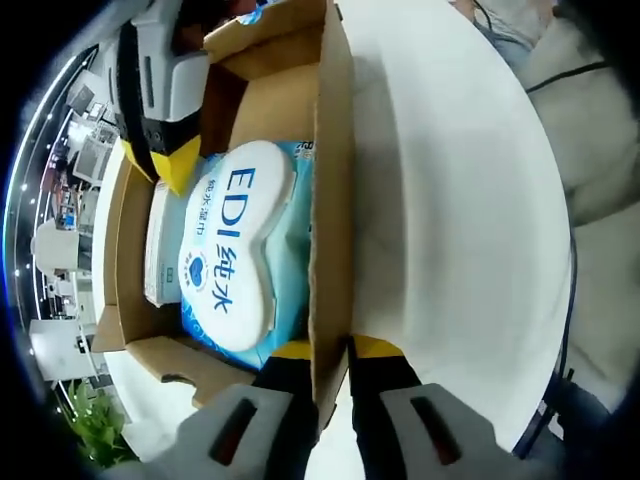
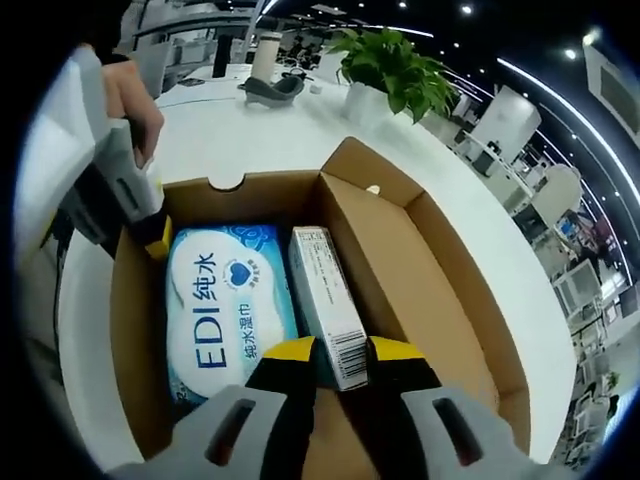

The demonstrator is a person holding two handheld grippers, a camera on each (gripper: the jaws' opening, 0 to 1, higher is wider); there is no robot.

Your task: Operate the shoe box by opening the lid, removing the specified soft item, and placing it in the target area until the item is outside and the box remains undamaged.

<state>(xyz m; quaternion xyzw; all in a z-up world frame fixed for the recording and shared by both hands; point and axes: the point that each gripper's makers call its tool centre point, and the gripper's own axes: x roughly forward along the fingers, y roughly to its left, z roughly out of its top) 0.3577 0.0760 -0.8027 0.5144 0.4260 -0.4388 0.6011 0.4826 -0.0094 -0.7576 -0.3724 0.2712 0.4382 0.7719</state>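
Cardboard shoe box [image 2: 440,290] lies open on a white table [image 2: 230,130]. Right gripper [image 2: 338,362] straddles a slim carton [image 2: 325,300], jaws apart; just left lies the blue wipes pack [image 2: 225,305], long axis running away. Left gripper [image 1: 330,365] pinches the box wall [image 1: 332,200]. Beyond stands a potted plant [image 2: 395,65].

**Both grippers at the box, one on its wall, one over the slim carton**

In the left gripper view, the left grey two-jaw gripper with yellow-tipped black fingers [image 1: 332,352] rises from the bottom centre, its jaws closed against either face of the cardboard box wall [image 1: 334,190]. At that frame's upper left the right gripper [image 1: 172,165] reaches in.

In the right gripper view, the right gripper stands at bottom centre, jaws parted around the end of a slim white carton [image 2: 327,303]. The person's hand [image 2: 132,100] grips the left gripper at upper left.
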